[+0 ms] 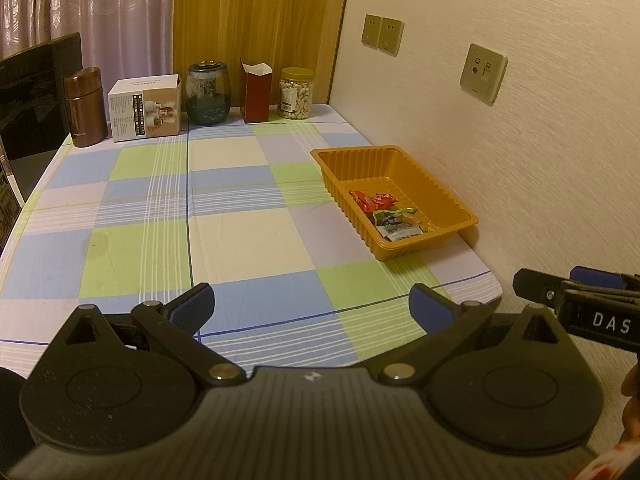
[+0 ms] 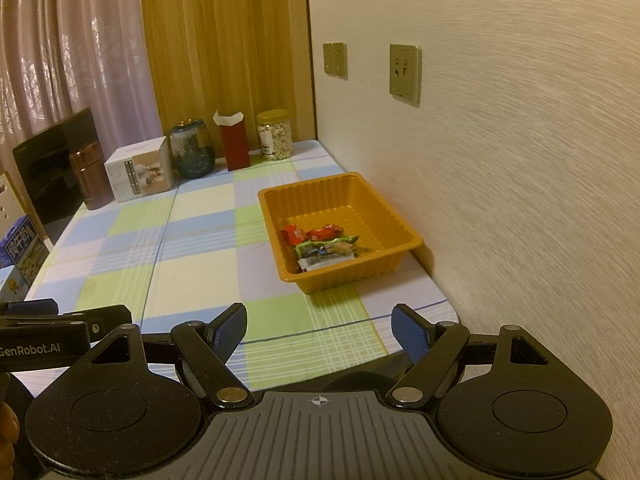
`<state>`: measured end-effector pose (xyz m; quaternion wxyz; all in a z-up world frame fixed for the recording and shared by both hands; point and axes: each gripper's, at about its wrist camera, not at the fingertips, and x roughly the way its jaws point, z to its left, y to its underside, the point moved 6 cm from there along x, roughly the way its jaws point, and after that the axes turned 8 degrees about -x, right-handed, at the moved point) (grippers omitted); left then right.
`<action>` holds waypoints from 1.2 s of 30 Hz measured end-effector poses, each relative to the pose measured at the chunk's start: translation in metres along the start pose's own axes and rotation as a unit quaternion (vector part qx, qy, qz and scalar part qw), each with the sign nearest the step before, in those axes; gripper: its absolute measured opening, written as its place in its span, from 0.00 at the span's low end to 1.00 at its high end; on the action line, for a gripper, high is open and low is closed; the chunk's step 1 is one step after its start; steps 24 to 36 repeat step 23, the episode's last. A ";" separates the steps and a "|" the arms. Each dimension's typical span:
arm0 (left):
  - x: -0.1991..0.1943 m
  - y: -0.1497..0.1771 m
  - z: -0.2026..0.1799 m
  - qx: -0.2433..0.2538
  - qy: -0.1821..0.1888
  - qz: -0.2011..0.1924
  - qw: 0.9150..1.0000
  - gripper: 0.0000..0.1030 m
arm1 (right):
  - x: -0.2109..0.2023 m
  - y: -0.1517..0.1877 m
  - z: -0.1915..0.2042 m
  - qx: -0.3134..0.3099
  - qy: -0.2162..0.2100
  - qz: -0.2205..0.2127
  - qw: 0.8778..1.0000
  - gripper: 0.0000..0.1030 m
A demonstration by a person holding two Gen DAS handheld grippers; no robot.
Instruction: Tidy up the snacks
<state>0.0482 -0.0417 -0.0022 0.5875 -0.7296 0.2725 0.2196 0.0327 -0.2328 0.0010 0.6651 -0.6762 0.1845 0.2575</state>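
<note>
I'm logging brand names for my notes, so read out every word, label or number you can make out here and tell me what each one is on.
"DAS": white letters on the black body of the right claw, cut off at the frame edge.
"GenRobot.AI": white letters on the black body of the left claw.
Blue milk carton at the left edge: large Chinese characters, too blurred to read.
White cardboard box: print too small.
Clear plastic nut jar label: unreadable.
Snack wrappers in the orange plastic tray: unreadable.

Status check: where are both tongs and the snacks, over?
Left tongs open, empty. Right tongs open, empty, both hovering at the table's near edge. Snack packets lying in the orange tray. Nothing between tongs and tray.
</note>
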 end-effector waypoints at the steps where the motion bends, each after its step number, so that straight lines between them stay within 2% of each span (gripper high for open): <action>1: 0.000 0.000 0.000 0.000 0.000 0.000 1.000 1.00 | 0.000 0.000 -0.001 0.000 0.000 0.000 1.000 0.77; 36: 0.004 0.000 0.000 -0.002 0.008 -0.005 1.000 1.00 | 0.002 0.000 -0.001 0.001 0.000 0.001 1.000 0.77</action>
